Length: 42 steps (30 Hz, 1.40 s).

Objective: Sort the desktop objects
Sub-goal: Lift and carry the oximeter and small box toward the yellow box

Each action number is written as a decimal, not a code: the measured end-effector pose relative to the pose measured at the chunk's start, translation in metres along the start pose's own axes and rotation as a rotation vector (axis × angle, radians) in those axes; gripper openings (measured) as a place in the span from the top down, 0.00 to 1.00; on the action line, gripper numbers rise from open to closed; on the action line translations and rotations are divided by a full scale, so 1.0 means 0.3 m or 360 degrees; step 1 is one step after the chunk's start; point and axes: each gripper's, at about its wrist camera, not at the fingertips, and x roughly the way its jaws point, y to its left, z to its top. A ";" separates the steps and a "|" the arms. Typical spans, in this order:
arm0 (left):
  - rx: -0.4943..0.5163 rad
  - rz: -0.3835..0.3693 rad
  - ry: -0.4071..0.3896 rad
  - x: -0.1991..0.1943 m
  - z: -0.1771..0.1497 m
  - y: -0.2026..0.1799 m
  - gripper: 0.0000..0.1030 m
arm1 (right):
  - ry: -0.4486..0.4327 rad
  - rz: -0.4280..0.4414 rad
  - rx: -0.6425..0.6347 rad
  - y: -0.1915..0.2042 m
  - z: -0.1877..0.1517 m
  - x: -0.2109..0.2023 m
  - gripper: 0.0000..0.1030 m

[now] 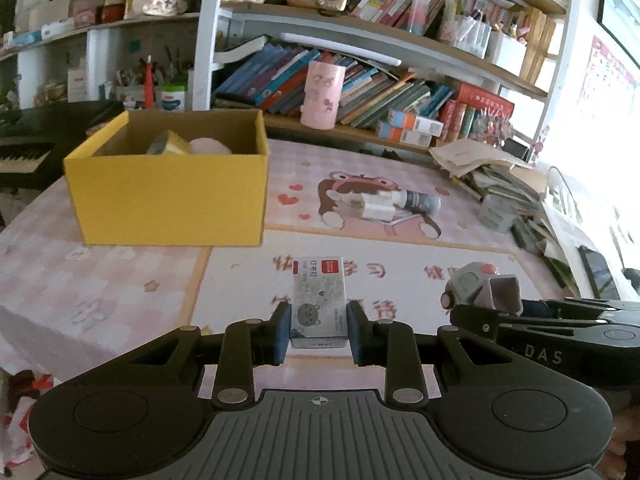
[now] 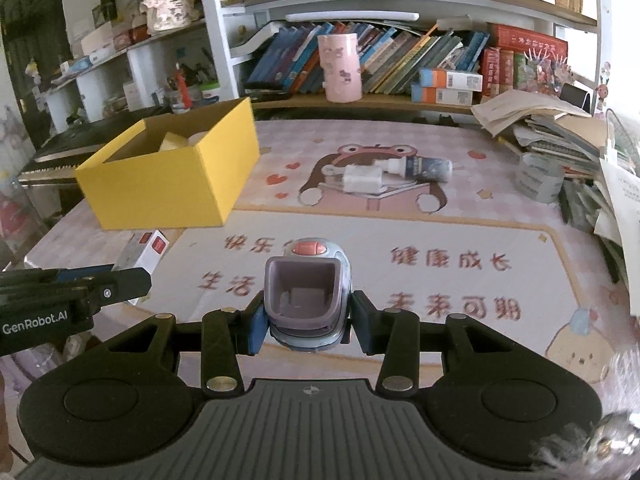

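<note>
Left gripper [image 1: 319,330]: blue pads clamp a flat rectangular staple box [image 1: 319,300], glossy, red label, near end hidden. Right gripper [image 2: 307,322]: closed around a rounded grey plastic sharpener [image 2: 307,292], base hidden. Yellow cardboard box [image 1: 168,192] on the desk [image 1: 100,280]: contents partly concealed. Bottle [image 2: 424,168] lying beyond, blurred.

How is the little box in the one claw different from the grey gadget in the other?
The staple box in the left gripper is flat, rectangular and printed, with a red label. The grey gadget in the right gripper is rounded, has a pink button and a hollow opening facing the camera. Both sit between blue-padded fingers above the pink desk mat.
</note>
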 end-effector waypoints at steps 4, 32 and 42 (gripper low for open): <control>-0.0001 0.0004 0.0003 -0.043 -0.024 0.045 0.73 | -0.0004 0.0003 -0.0003 0.063 -0.030 -0.020 0.61; -0.0151 0.0147 -0.0043 -0.226 -0.122 0.272 0.73 | 0.0081 0.0234 -0.0237 0.384 -0.100 -0.017 0.61; -0.0165 0.0174 -0.0060 -0.239 -0.119 0.307 0.73 | 0.0079 0.0261 -0.0269 0.429 -0.087 -0.007 0.61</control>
